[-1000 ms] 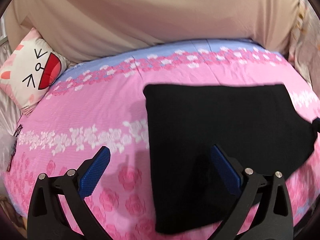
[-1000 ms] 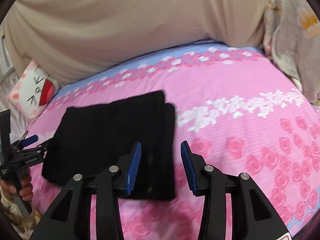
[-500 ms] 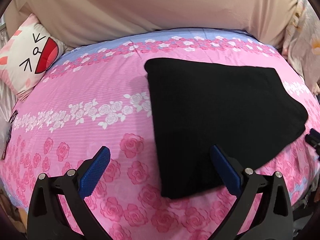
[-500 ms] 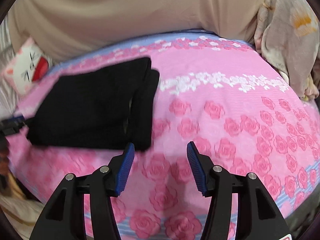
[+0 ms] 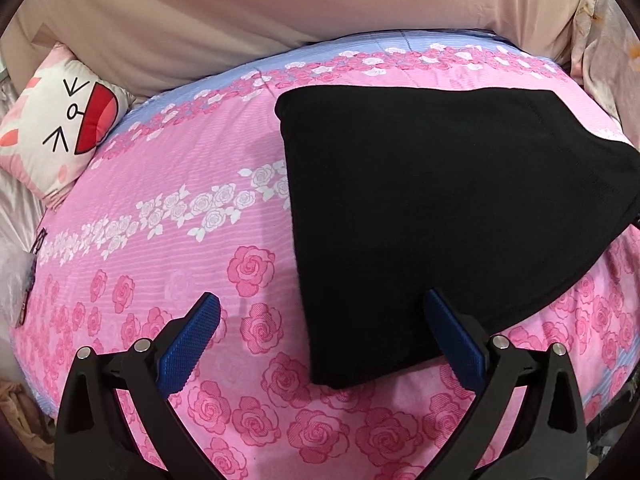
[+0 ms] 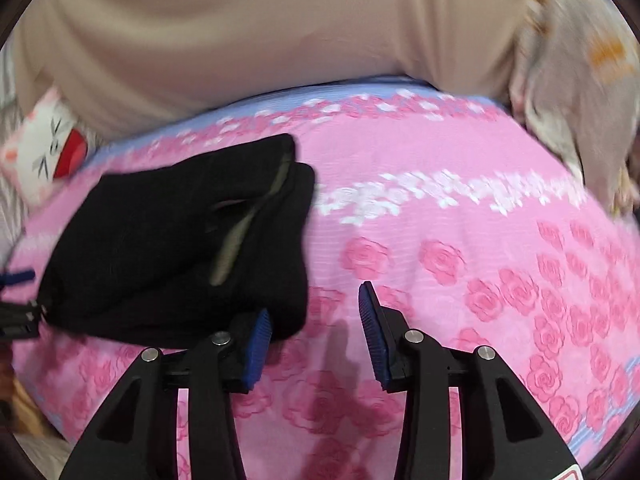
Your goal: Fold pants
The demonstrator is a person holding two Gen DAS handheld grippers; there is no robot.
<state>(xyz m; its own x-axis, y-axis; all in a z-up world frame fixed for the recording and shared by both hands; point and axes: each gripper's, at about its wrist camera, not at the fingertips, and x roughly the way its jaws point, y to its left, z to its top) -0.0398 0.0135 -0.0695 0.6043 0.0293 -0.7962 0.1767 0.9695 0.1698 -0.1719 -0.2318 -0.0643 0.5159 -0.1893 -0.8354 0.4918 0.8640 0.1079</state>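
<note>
- The black pants (image 5: 440, 208) are lying folded into a compact, roughly rectangular stack on the pink rose-print bedspread (image 5: 160, 240), filling the centre and right of the left wrist frame and the left-centre of the right wrist frame.
- In the right wrist view the stack is showing at least two layers, with a grey lining edge (image 6: 244, 232) peeking out along its right side, so the main folds are looking done.
- What seems to be remaining, by my judgement, is at most one more fold or some tidying of the near edge; the stack is sitting a little uneven at that lining.
- The left gripper (image 5: 320, 340) is pointing steeply down over the near left corner of the pants, its blue pads (image 5: 188, 344) standing wide apart and gripping nothing; its right pad is overlapping the fabric in the frame, though contact cannot be told.
- The right gripper (image 6: 312, 344) is angling down at the near right corner, its jaws closing from a moderate gap with only bedspread between them; the left pad is sitting just beside the fabric edge.
- A cartoon-face cushion (image 5: 56, 120) is resting at the upper left, and a beige sheet (image 5: 300, 8) is spreading across the top.
</note>
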